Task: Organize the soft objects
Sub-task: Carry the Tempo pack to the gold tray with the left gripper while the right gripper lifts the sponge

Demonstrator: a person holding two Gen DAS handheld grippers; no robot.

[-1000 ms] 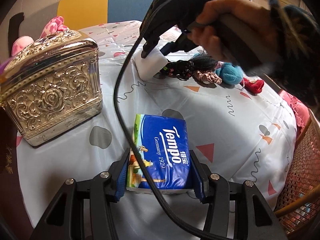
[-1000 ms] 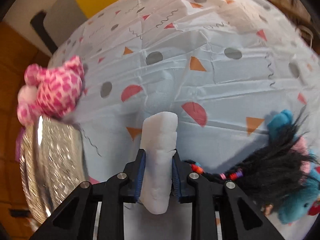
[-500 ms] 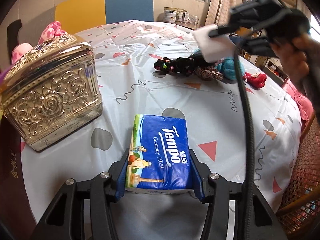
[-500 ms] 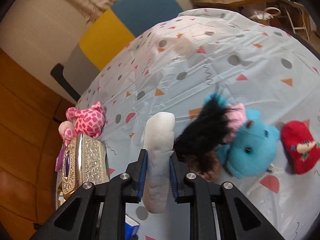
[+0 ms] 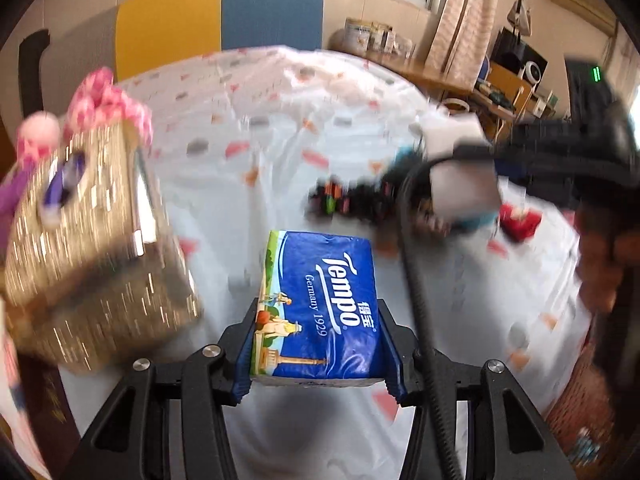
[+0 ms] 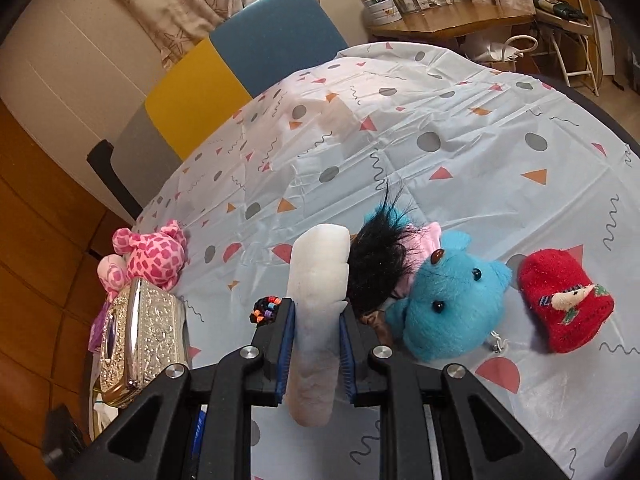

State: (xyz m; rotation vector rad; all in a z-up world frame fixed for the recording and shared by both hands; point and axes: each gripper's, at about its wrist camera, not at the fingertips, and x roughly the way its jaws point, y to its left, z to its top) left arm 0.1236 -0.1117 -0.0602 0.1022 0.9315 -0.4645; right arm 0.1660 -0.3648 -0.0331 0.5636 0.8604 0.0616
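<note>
Your left gripper (image 5: 320, 344) is clamped on the blue tissue pack (image 5: 320, 300): both blue pads press its long sides at a middling spread, and the pack juts forward past the fingertips. Your right gripper (image 6: 317, 344) is pinched nearly closed on the white soft pad (image 6: 318, 300), which stands upright between the fingers and sticks out above and below them.

Just beyond the right fingertips, to the right, lies a cluster: the black-haired doll (image 6: 384, 264), the blue plush (image 6: 452, 304) touching it, and the red knitted sock (image 6: 564, 300) a little apart further right. A string of coloured beads (image 6: 266, 309) peeks out just left of the left finger. Ahead of that cluster the patterned tablecloth (image 6: 440, 128) runs bare all the way to the far rim, where the yellow and blue chair back (image 6: 248, 64) stands.

To the left of both grippers sits the silver embossed box (image 6: 144, 332), close to the table's left edge, with the pink spotted plush (image 6: 156, 256) touching its far side. In the left wrist view, which is blurred, bare cloth lies between the pack and the box, and the right gripper's black cable (image 5: 416, 280) crosses just right of the pack.
</note>
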